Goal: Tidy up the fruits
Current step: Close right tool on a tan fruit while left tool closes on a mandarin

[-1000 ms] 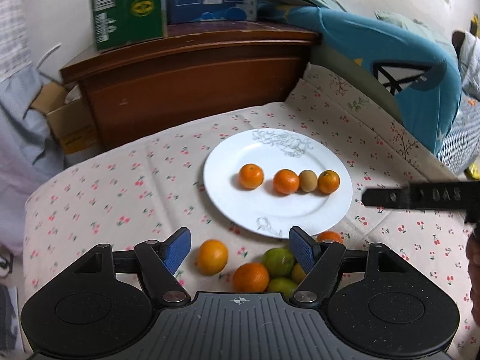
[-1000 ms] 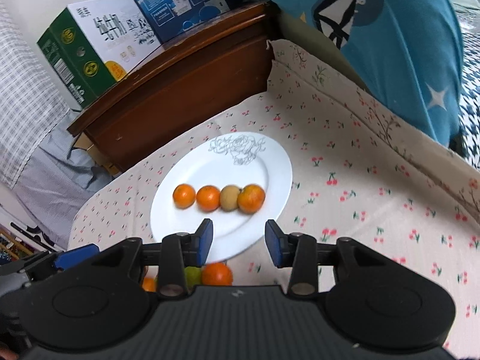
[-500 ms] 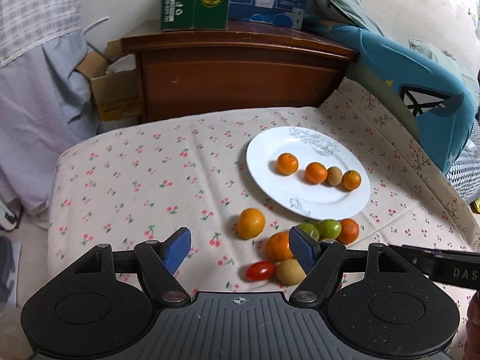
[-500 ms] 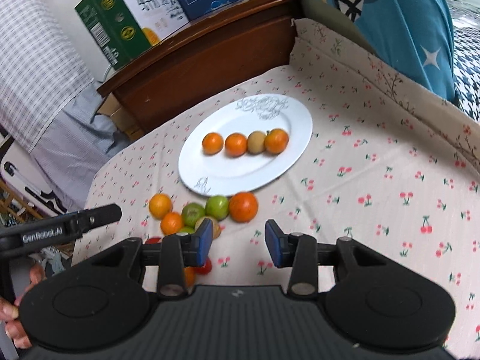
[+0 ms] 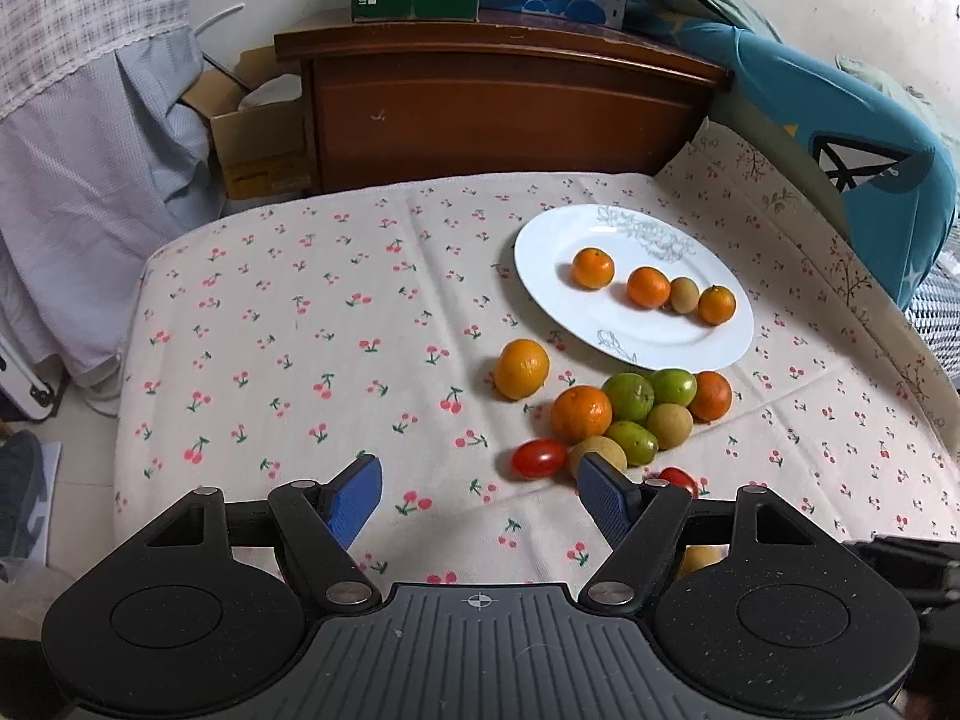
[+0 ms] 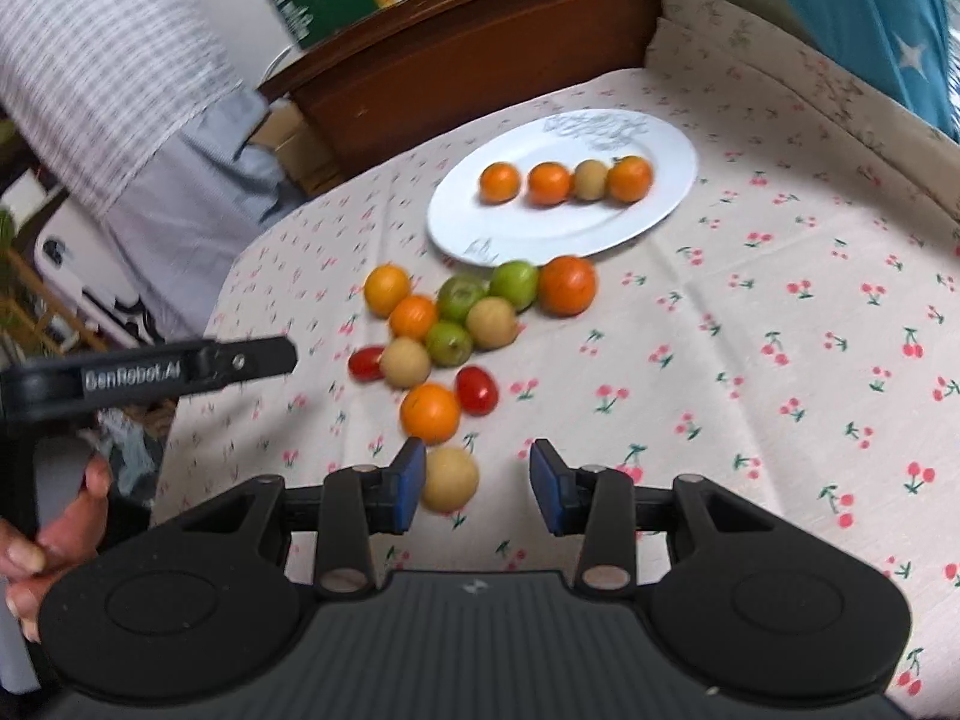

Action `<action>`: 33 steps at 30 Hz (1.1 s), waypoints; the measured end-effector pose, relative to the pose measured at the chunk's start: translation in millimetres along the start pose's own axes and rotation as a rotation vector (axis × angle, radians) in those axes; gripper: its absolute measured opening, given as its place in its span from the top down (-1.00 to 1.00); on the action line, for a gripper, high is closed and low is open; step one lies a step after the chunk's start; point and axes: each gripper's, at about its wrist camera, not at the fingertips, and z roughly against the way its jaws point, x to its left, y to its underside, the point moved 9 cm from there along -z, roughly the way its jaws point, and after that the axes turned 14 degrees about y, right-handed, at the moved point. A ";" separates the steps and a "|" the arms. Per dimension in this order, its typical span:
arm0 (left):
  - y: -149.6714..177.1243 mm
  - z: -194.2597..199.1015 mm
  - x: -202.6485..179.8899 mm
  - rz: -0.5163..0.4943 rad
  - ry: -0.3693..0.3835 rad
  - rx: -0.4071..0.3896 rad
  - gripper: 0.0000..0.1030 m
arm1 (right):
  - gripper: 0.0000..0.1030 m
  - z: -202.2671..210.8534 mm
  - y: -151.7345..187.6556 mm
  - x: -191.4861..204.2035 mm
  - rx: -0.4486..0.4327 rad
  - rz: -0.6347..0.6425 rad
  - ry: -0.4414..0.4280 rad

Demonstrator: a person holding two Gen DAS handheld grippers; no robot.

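Your left claw (image 5: 477, 495) is spread over bare cloth and your right claw (image 6: 477, 486) is spread too, pinching nothing, a tan fruit (image 6: 450, 479) just beside its left pad. Beyond them the loose fruit pile (image 6: 465, 315) lies mid-desk. Farthest, the white plate (image 5: 624, 339), toward the desk's far right corner, holds four fruits in a row.

Four small fruits (image 5: 651, 291) in a row on white plate (image 5: 546, 312); mixed fruit cluster (image 5: 624, 414) loose just beside it.

Left hand-held gripper (image 5: 477, 495) jaws wide apart, empty; right hand-held gripper (image 6: 478, 483) jaws narrower, empty.
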 end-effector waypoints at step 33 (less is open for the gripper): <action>31.2 -41.5 -64.3 -0.195 0.170 0.076 0.08 | 0.53 19.6 7.8 -36.7 -0.046 -0.127 0.139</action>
